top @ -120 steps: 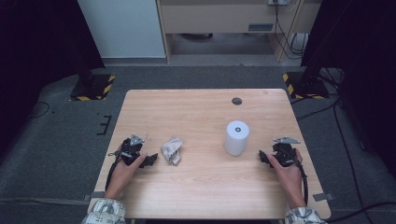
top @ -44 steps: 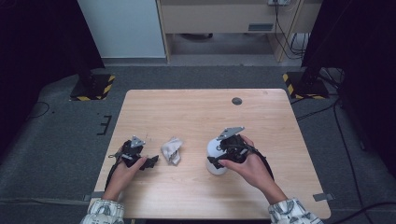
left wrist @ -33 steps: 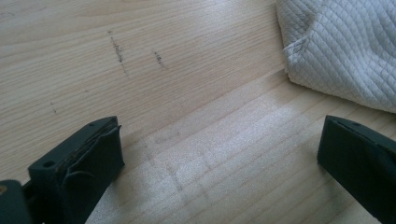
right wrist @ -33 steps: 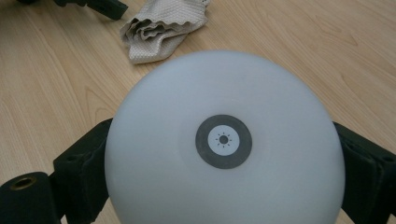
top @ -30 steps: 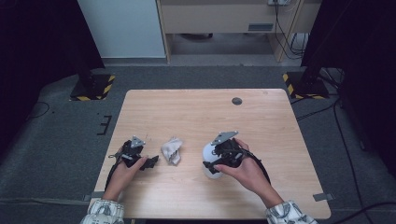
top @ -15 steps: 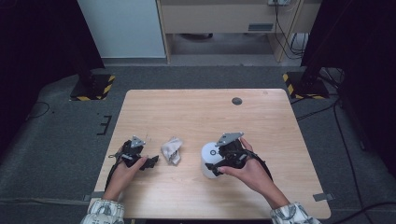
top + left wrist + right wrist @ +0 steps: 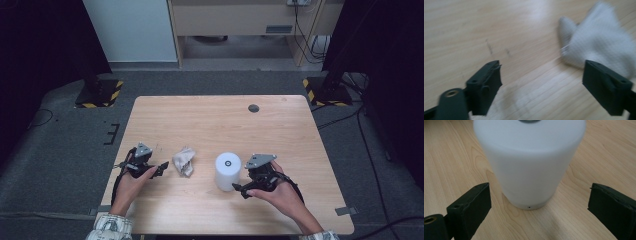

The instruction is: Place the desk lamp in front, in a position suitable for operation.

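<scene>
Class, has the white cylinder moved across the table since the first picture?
Yes. The white cylinder now stands nearer the crumpled cloth and the table's front edge.

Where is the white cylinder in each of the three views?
High view: the white cylinder stands upright right of the table's middle, just left of the right gripper.
Left gripper view: not in it.
Right gripper view: the cylinder rises at top centre, beyond the open jaws.
Shared landmark: the light wooden table, whose grain runs under the cylinder in the right gripper view.
</scene>
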{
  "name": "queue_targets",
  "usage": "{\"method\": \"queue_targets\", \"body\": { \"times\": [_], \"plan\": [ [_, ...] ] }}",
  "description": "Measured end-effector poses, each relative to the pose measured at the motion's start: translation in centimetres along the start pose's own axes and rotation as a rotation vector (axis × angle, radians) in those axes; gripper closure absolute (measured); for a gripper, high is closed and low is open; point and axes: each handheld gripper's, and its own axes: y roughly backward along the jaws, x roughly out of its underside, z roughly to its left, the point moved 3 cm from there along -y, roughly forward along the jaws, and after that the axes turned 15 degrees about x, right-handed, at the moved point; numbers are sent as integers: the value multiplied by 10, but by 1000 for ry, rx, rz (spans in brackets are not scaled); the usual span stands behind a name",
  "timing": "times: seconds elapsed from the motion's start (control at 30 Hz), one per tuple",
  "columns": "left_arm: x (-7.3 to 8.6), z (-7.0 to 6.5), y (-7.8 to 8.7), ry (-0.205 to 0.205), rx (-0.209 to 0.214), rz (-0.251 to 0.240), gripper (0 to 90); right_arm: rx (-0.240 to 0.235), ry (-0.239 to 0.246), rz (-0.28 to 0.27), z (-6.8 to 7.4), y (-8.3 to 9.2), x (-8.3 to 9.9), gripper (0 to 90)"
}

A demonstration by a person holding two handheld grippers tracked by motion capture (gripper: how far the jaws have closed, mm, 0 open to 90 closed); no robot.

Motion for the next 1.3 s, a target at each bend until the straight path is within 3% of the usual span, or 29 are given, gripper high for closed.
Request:
{"method": "queue_targets", "body": {
  "times": [0.03, 0.1, 0.13, 0.17, 0.23, 0.33, 0.4, 0.43, 0.5, 0.7, 0.83, 0.93, 1.07, 1.3],
  "plan": [
    [0, 0, 0, 0, 0, 0, 207, 0, 0, 0, 0, 0, 0, 51],
    [-13, -18, 4, -47, 46, -58, 293, -6, -13, 0, 1, -6, 9, 64],
    [-13, -18, 4, -47, 46, -58, 348, -13, -23, -1, 1, -8, 12, 72],
    [-22, -30, 3, -72, 60, -64, 381, -14, -33, -6, 2, -10, 14, 79],
    [-26, -40, -2, -100, 74, -45, 488, -17, -28, -10, 4, -12, 18, 107],
    [-27, -45, -12, -103, 80, -14, 537, -19, -9, -5, 7, -14, 21, 119],
    [-29, -42, -28, -103, 50, 24, 525, -22, -5, -5, 10, -14, 23, 116],
    [-29, -42, -28, -103, 50, 24, 496, -22, -5, -5, 10, -14, 23, 116],
    [-25, -31, -43, -75, 23, 65, 440, -29, 0, -5, 12, -14, 24, 110],
    [-14, -20, -54, 9, 78, 86, 394, -41, 6, -3, 15, -16, 25, 95],
    [-13, -21, -57, 5, 117, 94, 452, -43, 6, -1, 15, -17, 25, 89],
    [-15, -22, -59, 10, 158, 115, 572, -45, -11, -16, 12, -14, 23, 88],
    [-17, -28, -58, -19, 161, 132, 687, -34, -16, -28, 11, -13, 23, 88],
    [-20, -34, -55, -22, 176, 131, 738, -24, -13, -18, 12, -18, 23, 80]
  ]
}}
